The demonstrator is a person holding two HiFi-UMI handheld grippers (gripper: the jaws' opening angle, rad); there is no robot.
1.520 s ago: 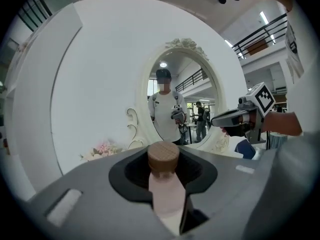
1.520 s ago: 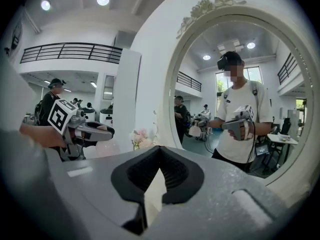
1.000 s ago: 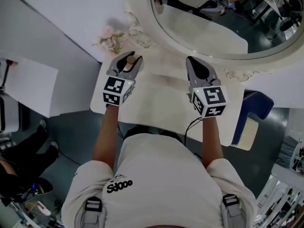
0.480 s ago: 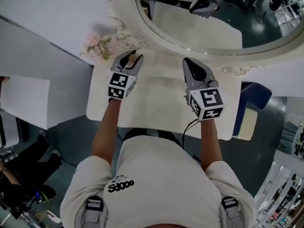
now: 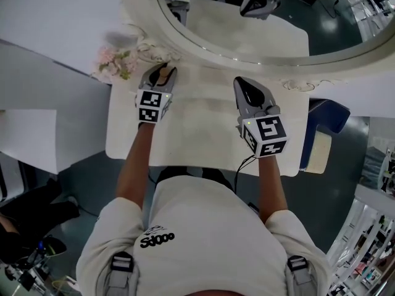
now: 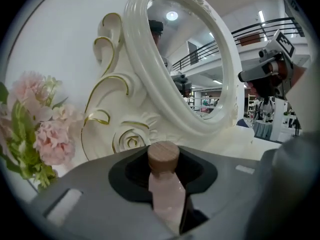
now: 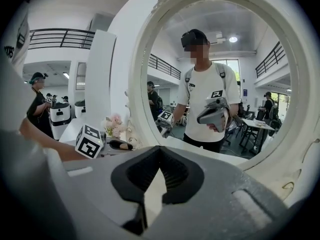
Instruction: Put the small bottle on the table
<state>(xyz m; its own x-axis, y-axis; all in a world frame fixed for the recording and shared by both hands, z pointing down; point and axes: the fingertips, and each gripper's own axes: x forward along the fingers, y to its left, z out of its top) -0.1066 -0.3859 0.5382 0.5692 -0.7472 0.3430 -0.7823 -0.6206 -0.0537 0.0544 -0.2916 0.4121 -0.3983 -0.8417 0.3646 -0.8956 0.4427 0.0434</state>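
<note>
A small pale pink bottle (image 6: 166, 189) with a round wooden cap sits upright between the jaws of my left gripper (image 6: 165, 196), which is shut on it. In the head view this gripper (image 5: 158, 79) hovers over the far left part of the white table (image 5: 197, 134), close to the mirror's base, with the bottle (image 5: 165, 74) showing between the jaws. My right gripper (image 5: 249, 91) hangs over the table's right half with its jaws together and nothing in them. In its own view the right gripper (image 7: 159, 154) faces the mirror, and the left gripper (image 7: 116, 145) shows at the left.
A large oval mirror (image 5: 203, 45) in an ornate white frame stands along the table's far edge. Pink artificial flowers (image 5: 114, 60) sit at its left. A blue seat (image 5: 322, 119) stands off the table's right end. People and desks show in the mirror's reflection.
The left gripper with the bottle has moved a little farther toward the mirror's base. The right gripper has stayed about where it was, jaws unchanged.
</note>
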